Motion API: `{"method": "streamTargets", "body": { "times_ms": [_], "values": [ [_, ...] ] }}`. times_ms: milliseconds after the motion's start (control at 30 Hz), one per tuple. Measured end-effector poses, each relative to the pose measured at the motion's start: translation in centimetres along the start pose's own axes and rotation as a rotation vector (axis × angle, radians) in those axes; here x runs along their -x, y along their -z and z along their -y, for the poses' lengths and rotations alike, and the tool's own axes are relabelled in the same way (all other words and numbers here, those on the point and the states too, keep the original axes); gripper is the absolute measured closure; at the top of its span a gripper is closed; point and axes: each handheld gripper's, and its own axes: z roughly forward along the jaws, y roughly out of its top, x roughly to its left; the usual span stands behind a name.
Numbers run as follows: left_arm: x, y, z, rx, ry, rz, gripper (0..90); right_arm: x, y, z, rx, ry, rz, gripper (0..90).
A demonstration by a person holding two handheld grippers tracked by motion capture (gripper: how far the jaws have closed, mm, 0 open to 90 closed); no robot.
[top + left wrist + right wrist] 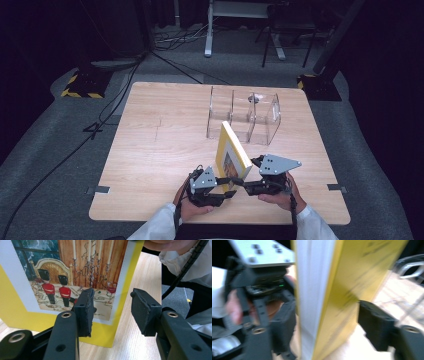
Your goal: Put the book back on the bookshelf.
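A yellow picture book (232,150) stands on its lower edge near the table's front, tilted a little. In the left gripper view its cover (75,272) shows toy soldiers. My left gripper (229,186) is open at the book's lower corner. One of its pads (85,312) lies in front of the cover and the other stands off to the side of the book's edge. My right gripper (250,174) comes in from the right. In the blurred right gripper view the book (342,277) stands between the jaws, page edge towards the camera, with a pad (372,322) against each side.
A clear plastic organiser (243,117) with several upright slots stands behind the book, with a small dark object (252,98) at its back. Bare wooden table (165,135) stretches to the left. Stands and cables lie on the floor beyond.
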Motion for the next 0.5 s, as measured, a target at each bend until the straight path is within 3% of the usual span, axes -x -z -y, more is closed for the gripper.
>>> {"method": "streamTargets", "body": {
  "times_ms": [133,333,433,500],
  "values": [
    [0.3,0.0,0.0,-0.012,-0.018,-0.001,53.6,0.2,0.2,0.0,-0.004,-0.003,0.014,43.0],
    [-0.2,1.1,0.2,-0.023,-0.027,-0.033,50.2,0.2,1.2,0.1,-0.017,0.014,0.072,67.8],
    [-0.8,2.3,0.4,-0.038,-0.041,-0.095,47.5,0.8,1.7,0.5,-0.02,-0.008,0.112,75.8],
    [-1.4,3.0,0.4,-0.032,-0.029,-0.131,43.6,1.2,1.9,0.8,-0.008,-0.016,0.098,76.2]
  ]
}}
